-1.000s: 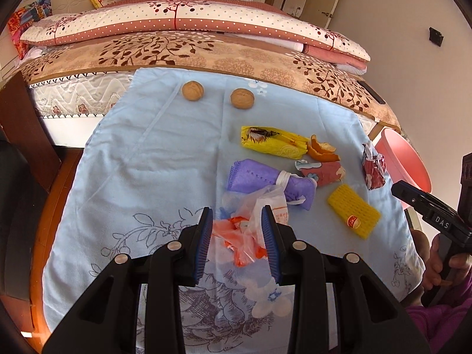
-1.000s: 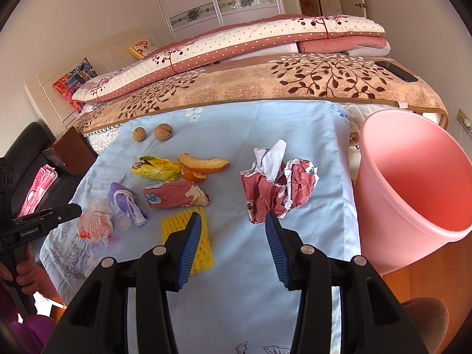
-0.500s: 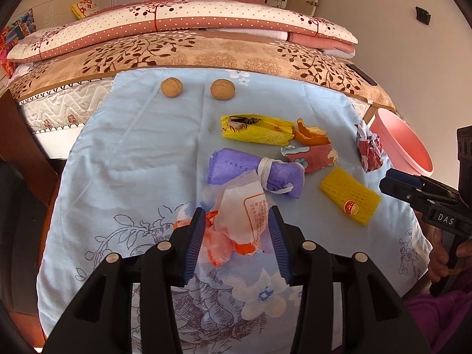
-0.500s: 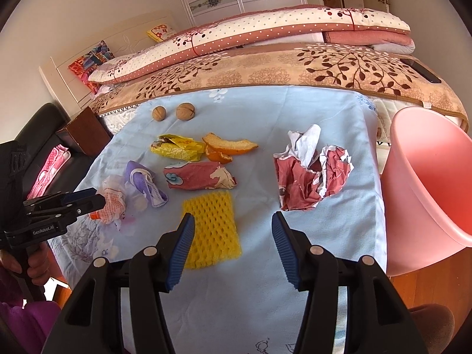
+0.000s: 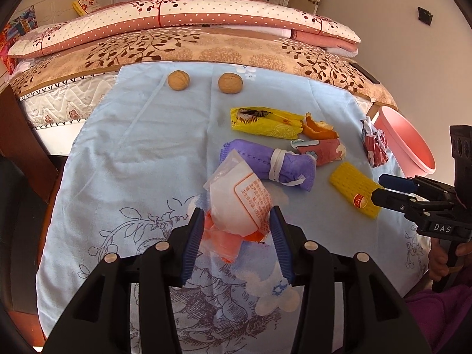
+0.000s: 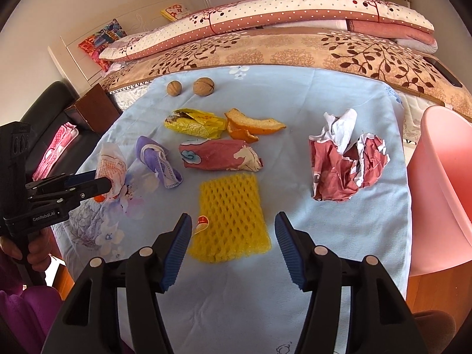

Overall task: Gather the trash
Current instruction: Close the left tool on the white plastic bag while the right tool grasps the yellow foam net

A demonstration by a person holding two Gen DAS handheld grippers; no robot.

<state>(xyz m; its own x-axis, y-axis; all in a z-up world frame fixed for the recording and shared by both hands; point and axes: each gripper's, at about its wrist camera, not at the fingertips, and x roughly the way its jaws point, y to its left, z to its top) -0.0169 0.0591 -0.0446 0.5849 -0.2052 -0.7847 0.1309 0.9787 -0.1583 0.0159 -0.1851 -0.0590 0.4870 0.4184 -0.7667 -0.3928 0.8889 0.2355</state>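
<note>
A white and orange plastic wrapper (image 5: 239, 200) stands between the blue pads of my left gripper (image 5: 239, 230). Its jaws are opening and the pads do not squeeze the wrapper. A yellow foam net (image 6: 230, 218) lies flat on the blue cloth, its near end between the fingers of my right gripper (image 6: 231, 230). Those jaws are opening too and stand clear of the net on both sides. Beyond lie a purple mask (image 5: 265, 162), a red printed wrapper (image 6: 219, 155), a yellow wrapper (image 5: 265, 121), orange peel (image 6: 250, 124) and crumpled red and white paper (image 6: 345, 162).
A pink bin (image 6: 442, 191) stands off the table's right edge. Two walnuts (image 5: 178, 80) (image 5: 230, 82) sit at the far end of the blue cloth (image 5: 132, 147). A bed with folded quilts lies behind. A dark seat and wooden stand are at the left.
Both grippers came forward and down with their jaws widening. The plastic wrapper now sits between the left pads, and the foam net's near end has come between the right fingers.
</note>
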